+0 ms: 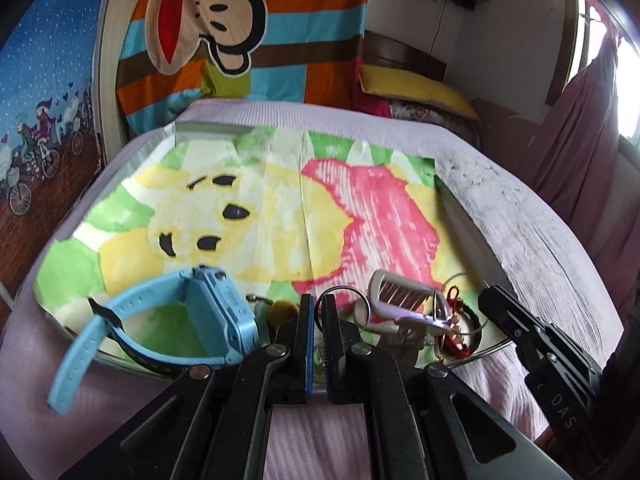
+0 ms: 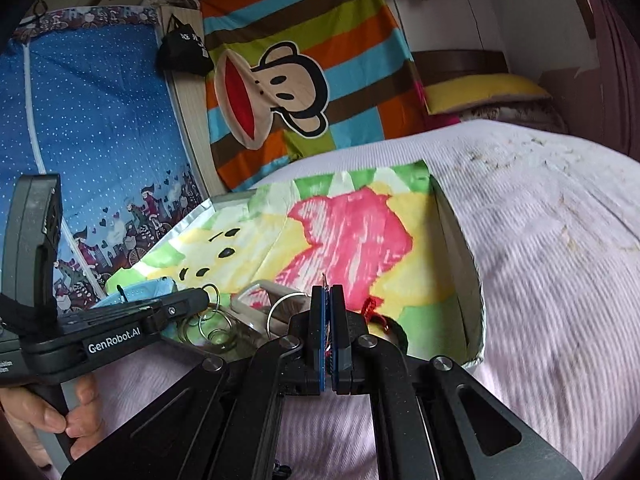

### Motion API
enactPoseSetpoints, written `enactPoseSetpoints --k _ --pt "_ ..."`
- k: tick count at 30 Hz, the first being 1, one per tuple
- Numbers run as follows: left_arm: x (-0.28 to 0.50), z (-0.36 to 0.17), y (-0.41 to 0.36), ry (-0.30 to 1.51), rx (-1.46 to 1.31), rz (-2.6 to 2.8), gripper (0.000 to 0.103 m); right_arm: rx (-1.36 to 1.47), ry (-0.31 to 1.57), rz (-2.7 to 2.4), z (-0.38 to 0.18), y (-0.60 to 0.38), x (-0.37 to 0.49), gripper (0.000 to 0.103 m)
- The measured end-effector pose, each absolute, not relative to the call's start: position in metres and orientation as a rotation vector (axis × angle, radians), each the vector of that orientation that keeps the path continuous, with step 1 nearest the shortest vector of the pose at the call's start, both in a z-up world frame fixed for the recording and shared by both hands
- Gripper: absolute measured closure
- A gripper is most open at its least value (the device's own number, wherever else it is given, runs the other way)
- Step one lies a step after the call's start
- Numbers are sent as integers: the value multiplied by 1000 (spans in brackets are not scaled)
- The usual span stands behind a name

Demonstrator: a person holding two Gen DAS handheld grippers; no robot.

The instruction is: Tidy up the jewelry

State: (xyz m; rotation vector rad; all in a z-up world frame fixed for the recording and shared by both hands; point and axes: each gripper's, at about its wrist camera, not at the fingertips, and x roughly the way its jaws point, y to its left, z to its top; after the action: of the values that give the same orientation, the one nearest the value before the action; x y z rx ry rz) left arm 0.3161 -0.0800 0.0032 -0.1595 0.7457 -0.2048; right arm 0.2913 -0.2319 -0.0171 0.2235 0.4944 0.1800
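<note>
A shallow tray (image 1: 468, 228) lined with a cartoon-bear print lies on the bed. At its near edge rest a light blue watch (image 1: 208, 312), a silver clip (image 1: 400, 296), metal key rings (image 2: 212, 328) and a red cord piece (image 1: 456, 320). My left gripper (image 1: 318, 304) is closed to a thin gap, with a key ring (image 1: 344, 291) passing between its fingertips. Its tip also shows in the right wrist view, left gripper (image 2: 202, 295) against the rings. My right gripper (image 2: 329, 294) is shut, red cord (image 2: 372, 305) threads showing between its pads and beside them. From the left wrist, the right gripper (image 1: 490, 294) hovers at the tray's right corner.
A pale pink bedspread (image 2: 540, 248) covers the bed around the tray (image 2: 456, 236). A striped monkey blanket (image 1: 240, 40) hangs behind, with a blue dotted cloth (image 2: 92, 120) at left and a yellow pillow (image 1: 416, 88) at back right. A hand (image 2: 48, 416) grips the left gripper's handle.
</note>
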Motion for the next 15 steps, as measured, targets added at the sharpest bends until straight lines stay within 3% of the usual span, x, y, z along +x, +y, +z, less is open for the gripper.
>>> enactPoseSetpoints --k 5,7,9,10,15 --pt "312 0 -79 743 -174 -225 99 245 503 168 -21 -238 290 99" --pt "309 1 -78 733 -171 -225 98 248 505 162 -22 -240 288 92" --pt "304 3 -76 715 -173 -226 98 249 496 157 -22 -241 284 71" --pt "302 5 -75 704 -176 -230 98 248 488 154 -21 -241 282 68" --pt "290 10 -71 671 -182 -228 98 217 460 141 -14 -240 270 67"
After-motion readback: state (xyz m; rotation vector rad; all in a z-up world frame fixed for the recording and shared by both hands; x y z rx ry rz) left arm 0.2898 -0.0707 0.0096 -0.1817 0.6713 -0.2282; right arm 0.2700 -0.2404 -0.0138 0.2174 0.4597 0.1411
